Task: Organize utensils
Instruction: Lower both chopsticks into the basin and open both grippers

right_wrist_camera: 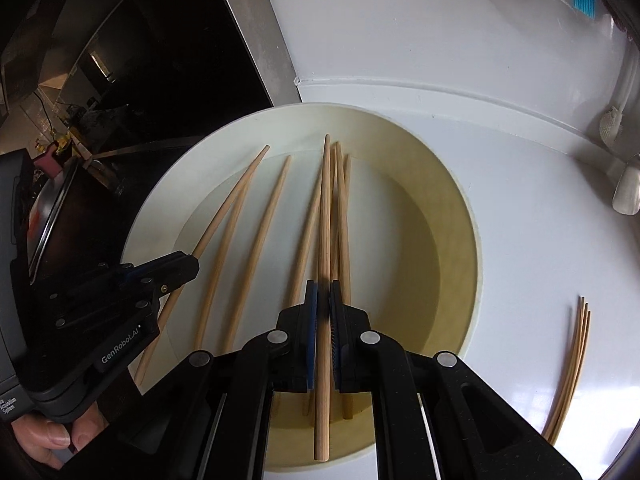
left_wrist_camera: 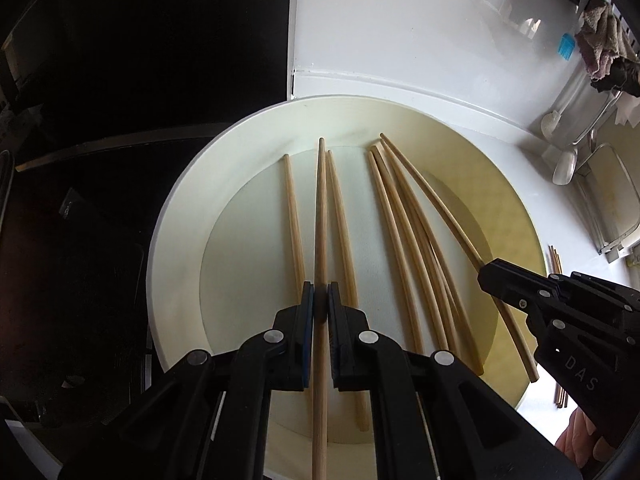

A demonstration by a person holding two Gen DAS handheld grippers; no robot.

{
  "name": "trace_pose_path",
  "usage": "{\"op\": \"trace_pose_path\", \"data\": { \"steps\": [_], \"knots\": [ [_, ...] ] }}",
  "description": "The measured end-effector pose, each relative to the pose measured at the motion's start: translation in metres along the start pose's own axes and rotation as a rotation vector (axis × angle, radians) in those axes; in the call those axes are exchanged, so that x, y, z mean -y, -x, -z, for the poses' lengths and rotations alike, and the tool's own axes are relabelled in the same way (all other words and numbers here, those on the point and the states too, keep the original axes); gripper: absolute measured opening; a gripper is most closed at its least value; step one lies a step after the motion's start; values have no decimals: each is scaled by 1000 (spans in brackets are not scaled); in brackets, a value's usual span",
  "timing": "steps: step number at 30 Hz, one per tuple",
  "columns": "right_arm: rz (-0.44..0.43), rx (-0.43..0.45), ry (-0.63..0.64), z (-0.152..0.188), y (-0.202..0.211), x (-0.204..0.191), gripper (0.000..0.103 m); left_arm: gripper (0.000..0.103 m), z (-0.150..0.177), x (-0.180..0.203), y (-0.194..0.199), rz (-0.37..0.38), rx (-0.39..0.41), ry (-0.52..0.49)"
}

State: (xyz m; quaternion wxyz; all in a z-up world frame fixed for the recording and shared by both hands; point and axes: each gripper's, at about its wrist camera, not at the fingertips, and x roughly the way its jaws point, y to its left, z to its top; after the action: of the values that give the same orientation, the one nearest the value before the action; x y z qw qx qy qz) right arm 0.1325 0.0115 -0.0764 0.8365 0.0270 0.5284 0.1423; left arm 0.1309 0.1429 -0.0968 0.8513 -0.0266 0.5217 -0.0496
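Both grippers angled down, fingers forward. Left gripper pinched tight on something thin, right gripper same deal, jaws nearly closed. Bare fingers wrapped round the left handle, right hand barely peeking in.

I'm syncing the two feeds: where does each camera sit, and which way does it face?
Left wrist: on the left tool, looking down its fingers at the plate; right tool enters at right.
Right wrist: on the right tool, facing the same plate; left tool and a hand at left.
Shared: plate, chopsticks, both tools.
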Motion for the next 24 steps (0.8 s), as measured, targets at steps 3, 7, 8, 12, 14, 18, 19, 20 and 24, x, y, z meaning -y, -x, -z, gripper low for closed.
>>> {"op": "trace_pose_path", "data": {
  "steps": [3, 7, 8, 12, 14, 18, 19, 20, 24],
  "knots": [
    [3, -28, -11, -1, -11, 2, 6, 8, -3, -2, -11, 3, -21, 6],
    [11, -53, -7, -2, -21, 0, 6, 8, -6, -3, -21, 3, -32, 1],
    [13, -56, -6, -3, -23, 0, 6, 8, -8, -4, -22, 5, -33, 2],
    [12, -76, -12, -2, -30, 0, 6, 8, -10, -8, -27, 8, -41, 14],
    [6, -86, -17, -2, -33, -1, 6, 8, -10, -9, -31, 9, -48, 17],
    [6, -93, -19, -3, -35, 0, 6, 19, -10, -14, -32, 17, -56, 37],
    [7, -85, -23, -4, -33, 1, 7, 29, -9, -16, -29, 16, -47, 39],
    [6, -78, -27, -4, -31, 2, 7, 34, -10, -17, -25, 11, -36, 39],
    [16, -43, -23, -2, -18, 4, 15, 69, -11, -25, -8, -1, 18, 54]
  ]
}}
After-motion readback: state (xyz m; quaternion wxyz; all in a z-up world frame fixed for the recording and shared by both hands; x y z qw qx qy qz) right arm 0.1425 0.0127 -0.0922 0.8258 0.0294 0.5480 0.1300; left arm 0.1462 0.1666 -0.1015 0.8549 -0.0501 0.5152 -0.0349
